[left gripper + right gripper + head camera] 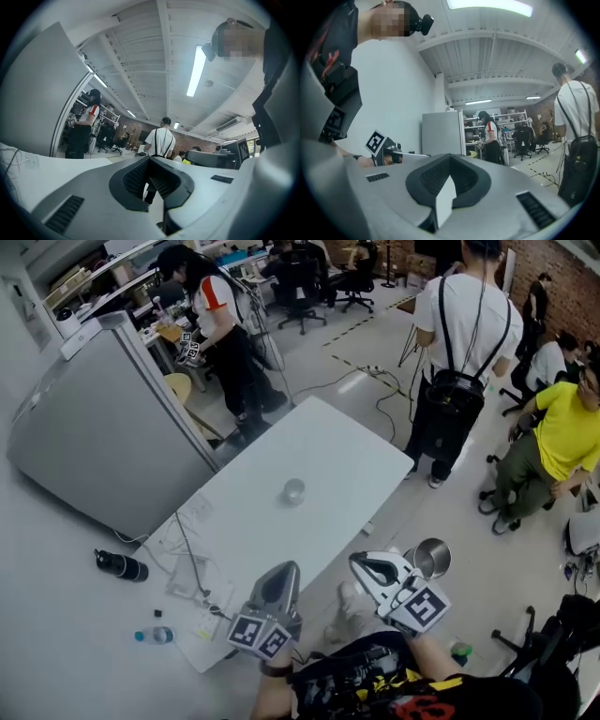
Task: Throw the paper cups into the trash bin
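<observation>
Head view: white table (347, 456), with a steel trash bin (432, 559) on the floor off its near right edge. Left gripper (284, 570) and right gripper (362, 564) sit by the near edge, both closed and empty. Paper cup (293, 491) stands mid-table, ahead of both tips and touching neither.

Trash bin (435, 555) partly behind right tool (367, 566)

A paper cup (293, 491) stands on the white table (349, 448).
</observation>
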Demonstrator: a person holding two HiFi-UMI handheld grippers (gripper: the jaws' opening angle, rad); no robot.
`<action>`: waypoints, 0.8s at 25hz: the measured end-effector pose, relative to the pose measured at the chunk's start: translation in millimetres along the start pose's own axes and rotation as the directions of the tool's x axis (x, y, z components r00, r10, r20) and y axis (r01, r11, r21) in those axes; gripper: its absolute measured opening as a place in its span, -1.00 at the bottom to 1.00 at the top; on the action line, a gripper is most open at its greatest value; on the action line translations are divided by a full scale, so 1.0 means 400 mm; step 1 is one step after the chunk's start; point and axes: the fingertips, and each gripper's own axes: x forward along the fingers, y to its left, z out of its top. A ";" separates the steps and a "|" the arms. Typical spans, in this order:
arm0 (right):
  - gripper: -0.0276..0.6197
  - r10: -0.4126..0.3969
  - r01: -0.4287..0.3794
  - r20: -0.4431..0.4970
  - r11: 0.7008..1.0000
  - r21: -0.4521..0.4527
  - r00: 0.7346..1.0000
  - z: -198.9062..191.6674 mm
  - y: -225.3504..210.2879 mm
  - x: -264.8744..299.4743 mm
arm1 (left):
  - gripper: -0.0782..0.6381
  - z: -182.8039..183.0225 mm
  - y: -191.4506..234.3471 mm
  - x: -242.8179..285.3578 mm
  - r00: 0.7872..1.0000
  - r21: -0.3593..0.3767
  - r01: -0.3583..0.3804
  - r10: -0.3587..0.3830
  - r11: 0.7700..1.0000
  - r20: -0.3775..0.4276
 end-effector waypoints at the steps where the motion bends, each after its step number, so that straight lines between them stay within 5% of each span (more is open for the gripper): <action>1: -0.91 0.018 -0.018 -0.002 1.000 0.001 1.000 -0.001 -0.015 0.028 | -0.78 0.009 0.018 0.016 1.000 0.002 -0.005 0.005 1.000 0.003; 13: -0.91 0.191 -0.191 0.093 0.981 -0.010 0.977 0.088 -0.236 0.253 | -0.78 0.139 0.136 0.279 0.995 0.115 -0.088 0.082 0.989 0.053; 20: -0.91 0.233 -0.232 0.107 0.973 -0.016 0.967 0.103 -0.294 0.336 | -0.78 0.160 0.210 0.301 0.982 0.111 -0.186 0.181 0.976 0.056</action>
